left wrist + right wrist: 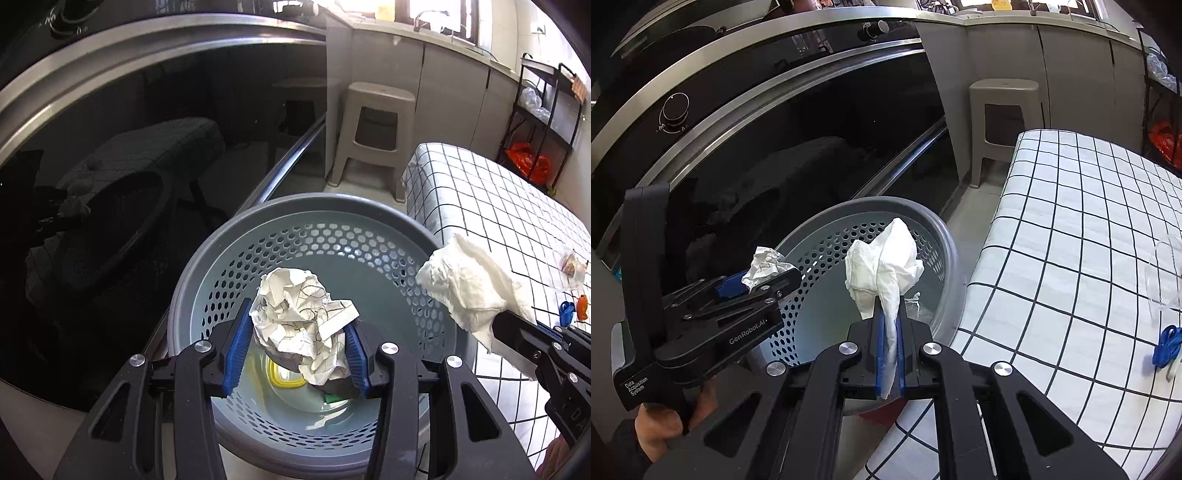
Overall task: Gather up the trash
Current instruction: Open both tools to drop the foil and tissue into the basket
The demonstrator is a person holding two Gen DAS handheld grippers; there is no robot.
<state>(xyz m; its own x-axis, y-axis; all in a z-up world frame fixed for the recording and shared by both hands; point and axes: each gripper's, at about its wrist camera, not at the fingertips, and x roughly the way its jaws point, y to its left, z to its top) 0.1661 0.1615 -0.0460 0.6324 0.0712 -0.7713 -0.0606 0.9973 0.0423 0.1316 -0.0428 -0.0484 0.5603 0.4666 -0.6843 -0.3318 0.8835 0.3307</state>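
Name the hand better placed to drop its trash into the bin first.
Left. Its crumpled paper hangs directly over the grey bin's opening, while the right gripper's tissue sits nearer the rim.

beige stool [373,129] beside dark oven [147,147].

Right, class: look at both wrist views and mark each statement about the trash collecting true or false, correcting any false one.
1. The left tongs hold a crumpled paper ball over the grey perforated basket. True.
2. The right tongs are empty. False: they are shut on a white tissue.
3. The basket stands on the checked tablecloth. False: it stands on the floor beside it.
4. A beige plastic stool stands beyond the basket. True.
5. The basket is completely empty. False: a yellow-rimmed item lies at its bottom.
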